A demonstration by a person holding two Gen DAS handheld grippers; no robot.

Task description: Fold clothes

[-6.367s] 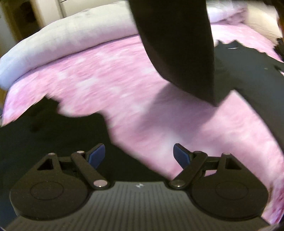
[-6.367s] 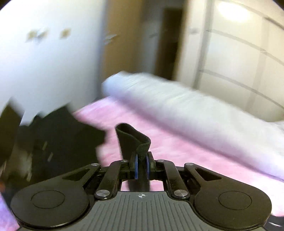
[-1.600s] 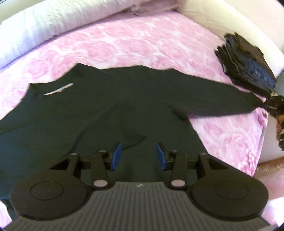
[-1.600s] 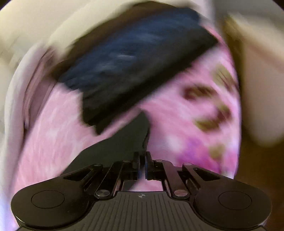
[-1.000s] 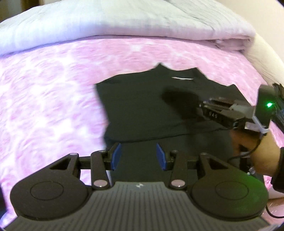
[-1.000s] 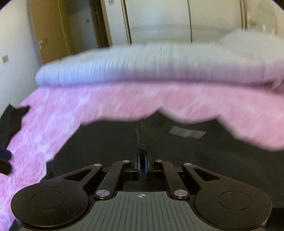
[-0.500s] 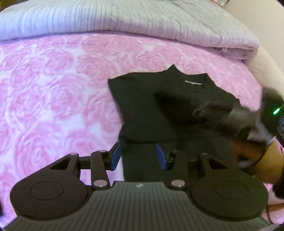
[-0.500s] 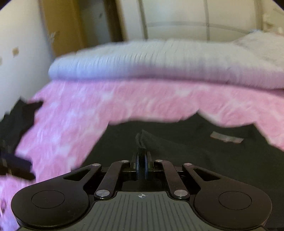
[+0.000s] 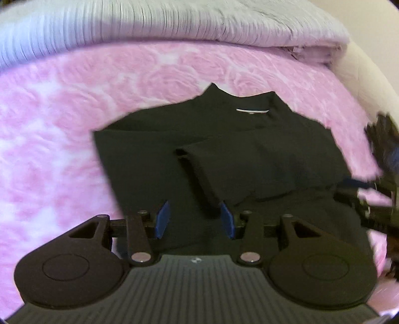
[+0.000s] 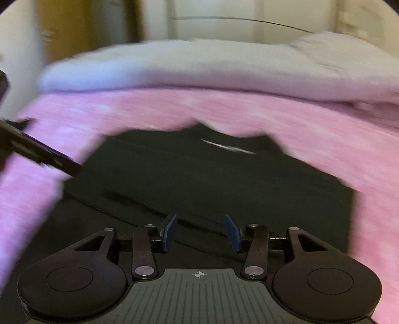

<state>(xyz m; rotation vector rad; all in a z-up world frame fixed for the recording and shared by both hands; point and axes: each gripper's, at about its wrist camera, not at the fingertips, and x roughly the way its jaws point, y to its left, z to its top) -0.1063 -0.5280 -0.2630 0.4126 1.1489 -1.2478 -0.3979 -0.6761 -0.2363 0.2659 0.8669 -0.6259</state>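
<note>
A black long-sleeved shirt [image 9: 224,154] lies flat on the pink rose-patterned bedspread [image 9: 49,139], collar away from me, with both sleeves folded in over its body. The right sleeve's cuff [image 9: 182,152] rests across the chest. My left gripper [image 9: 194,219] is open and empty just above the shirt's lower part. My right gripper [image 10: 200,233] is open and empty over the same shirt [image 10: 199,179]; it also shows at the right edge of the left wrist view [image 9: 369,206]. The left gripper shows blurred at the left of the right wrist view [image 10: 37,152].
A folded pale quilt [image 9: 174,22] lies across the far side of the bed. A pile of dark clothes [image 9: 384,147] sits at the bed's right edge. Wardrobe doors and a wooden door [image 10: 87,27] stand behind the bed.
My right gripper has let go of the right sleeve, which now lies across the shirt's chest, and its jaws have opened. It has drawn back to the right. My left gripper stayed open.
</note>
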